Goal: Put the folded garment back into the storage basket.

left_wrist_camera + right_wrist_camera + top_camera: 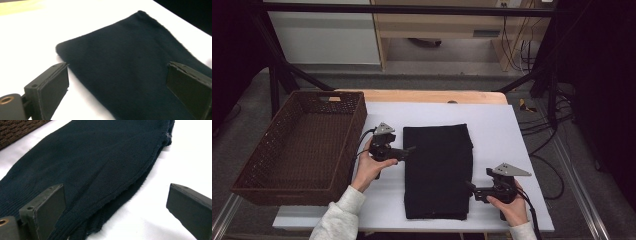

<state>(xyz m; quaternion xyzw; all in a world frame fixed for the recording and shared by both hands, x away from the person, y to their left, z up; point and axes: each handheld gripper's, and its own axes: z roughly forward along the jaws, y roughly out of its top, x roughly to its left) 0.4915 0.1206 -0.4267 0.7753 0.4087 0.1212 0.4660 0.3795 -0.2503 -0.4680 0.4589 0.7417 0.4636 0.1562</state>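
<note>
Scene: folded black cloth (438,170) on white table (502,130), basket (302,145) left | Grippers: left (411,149) and right (468,185), jaws spread, flank cloth | Tip: pinch all layers together at the edges.

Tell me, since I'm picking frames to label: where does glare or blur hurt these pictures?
High view: even light, dark room edges, the black cloth shows little detail. Left gripper view: the white table sheet is blown out, the cloth soft and blurred, the left tool dim. Right gripper view: sharper, knit ribs show on the cloth, white sheet glares.
</note>
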